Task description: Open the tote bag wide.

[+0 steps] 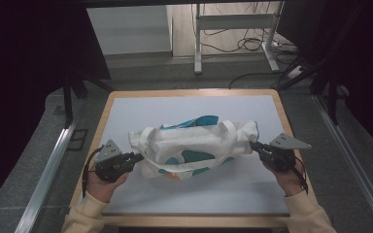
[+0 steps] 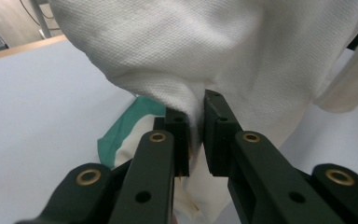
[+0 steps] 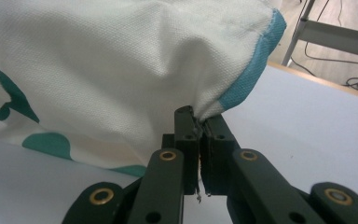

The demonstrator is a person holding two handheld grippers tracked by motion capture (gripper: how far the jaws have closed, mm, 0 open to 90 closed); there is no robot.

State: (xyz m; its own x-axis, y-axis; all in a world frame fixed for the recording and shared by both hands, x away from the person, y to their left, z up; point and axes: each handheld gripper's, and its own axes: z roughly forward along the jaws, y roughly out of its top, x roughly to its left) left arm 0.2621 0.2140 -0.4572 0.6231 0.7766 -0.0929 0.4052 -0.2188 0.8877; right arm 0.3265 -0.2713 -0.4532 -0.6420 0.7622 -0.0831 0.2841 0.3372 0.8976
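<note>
We find the white woven-cloth tote bag with teal patches (image 1: pixel 194 145) over the light-grey table (image 1: pixel 141 109) — left tool (image 1: pixel 137 157) and right tool (image 1: pixel 253 144) each clamped on 1 end. Soft, light, floppy — corner hems grip best.

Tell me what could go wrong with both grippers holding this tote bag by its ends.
The right gripper pinches just a thin edge of the tote bag near its teal trim, so the cloth might slip out. The left gripper holds a bunched fold, which may pull free unevenly. The handle drapes loosely over the bag and could end up trapped in a fold.
</note>
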